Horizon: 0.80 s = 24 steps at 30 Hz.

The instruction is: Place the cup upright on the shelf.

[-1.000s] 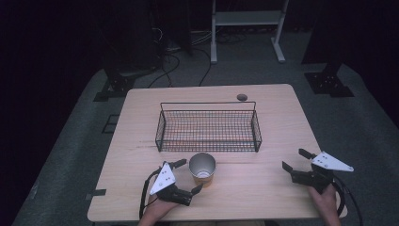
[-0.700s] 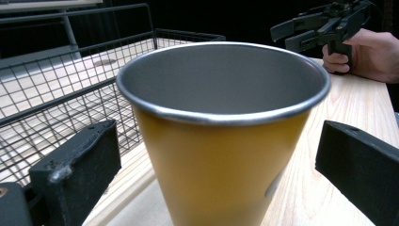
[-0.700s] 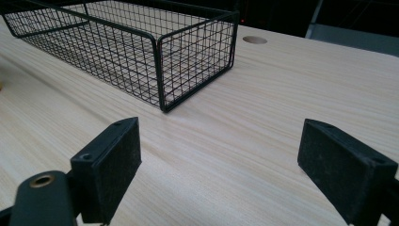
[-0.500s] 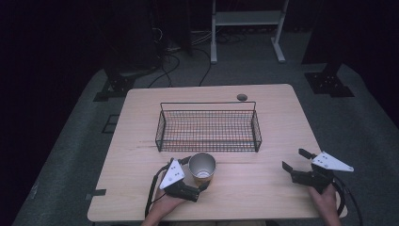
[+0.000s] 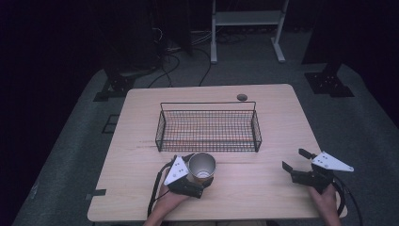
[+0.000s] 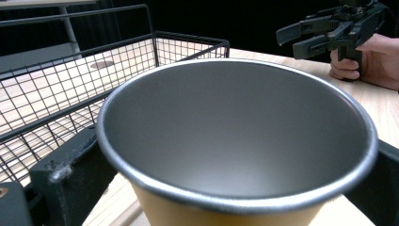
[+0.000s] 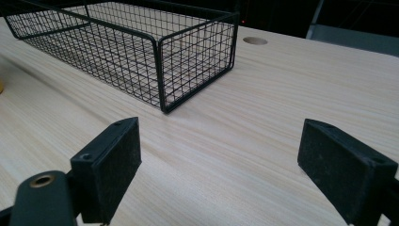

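the cup (image 5: 202, 165) stands on the counter (image 5: 141, 122) just in front of the wire basket (image 5: 208, 126), near its front left part. the left tongs (image 5: 196, 178) pinch the cup on both sides. the right tongs (image 5: 294, 163) are spread wide, well right of the basket's front corner, touching nothing.

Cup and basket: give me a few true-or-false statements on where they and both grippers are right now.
1. The cup stands inside the wire basket. False: it stands on the table, in front of the basket.
2. The left gripper has its fingers on either side of the cup. True.
3. The right gripper holds a second cup. False: its fingers are spread and hold nothing.
4. The basket has nothing in it. True.
5. The cup lies on its side. False: it stands upright, mouth up.
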Each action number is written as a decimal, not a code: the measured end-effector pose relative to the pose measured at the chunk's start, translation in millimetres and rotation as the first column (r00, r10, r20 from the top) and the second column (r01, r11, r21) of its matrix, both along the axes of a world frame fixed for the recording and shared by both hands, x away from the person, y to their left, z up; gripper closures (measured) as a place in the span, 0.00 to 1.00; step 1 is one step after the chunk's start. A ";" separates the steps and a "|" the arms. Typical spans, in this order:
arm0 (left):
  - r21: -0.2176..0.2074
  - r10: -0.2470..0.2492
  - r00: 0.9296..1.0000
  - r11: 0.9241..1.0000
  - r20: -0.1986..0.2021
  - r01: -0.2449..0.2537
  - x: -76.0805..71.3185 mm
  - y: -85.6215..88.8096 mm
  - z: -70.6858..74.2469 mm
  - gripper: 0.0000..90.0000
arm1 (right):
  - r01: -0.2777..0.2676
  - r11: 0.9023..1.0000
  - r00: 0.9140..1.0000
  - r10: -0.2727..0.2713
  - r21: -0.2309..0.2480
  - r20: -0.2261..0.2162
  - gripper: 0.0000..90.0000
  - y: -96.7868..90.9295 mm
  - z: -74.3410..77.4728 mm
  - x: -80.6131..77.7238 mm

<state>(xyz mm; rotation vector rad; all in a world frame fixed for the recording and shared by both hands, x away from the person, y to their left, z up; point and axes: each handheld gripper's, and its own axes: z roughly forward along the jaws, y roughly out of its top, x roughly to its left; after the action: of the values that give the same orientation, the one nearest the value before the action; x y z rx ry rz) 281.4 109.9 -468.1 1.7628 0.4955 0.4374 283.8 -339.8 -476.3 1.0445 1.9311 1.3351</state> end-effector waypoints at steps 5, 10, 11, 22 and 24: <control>-0.003 0.002 1.000 1.000 -0.004 -0.002 0.6 -0.3 0.1 0.00 | 0.002 1.000 1.000 -0.002 0.001 -0.001 0.14 0.0 0.0 0.1; -0.011 -0.002 1.000 1.000 -0.002 0.001 1.0 0.5 0.5 0.03 | 0.000 1.000 1.000 0.000 -0.005 0.001 0.14 0.4 -0.1 0.0; -0.009 -0.005 1.000 1.000 0.001 0.005 0.8 0.6 0.6 0.04 | 0.001 1.000 1.000 -0.001 -0.004 0.000 0.14 0.4 -0.1 0.1; -0.013 -0.015 1.000 1.000 0.016 0.015 1.0 1.6 1.8 0.09 | 0.002 1.000 1.000 -0.002 0.001 -0.001 0.14 -0.1 0.0 0.1; -0.015 -0.020 1.000 1.000 0.016 0.020 1.1 1.8 1.7 0.13 | 0.000 1.000 1.000 0.000 -0.003 0.001 0.14 0.2 0.0 0.0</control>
<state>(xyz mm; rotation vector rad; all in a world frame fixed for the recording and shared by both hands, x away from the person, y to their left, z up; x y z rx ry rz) 282.5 111.7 -466.4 1.7469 0.4683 0.4321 283.7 -339.6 -476.3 1.0429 1.9315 1.3323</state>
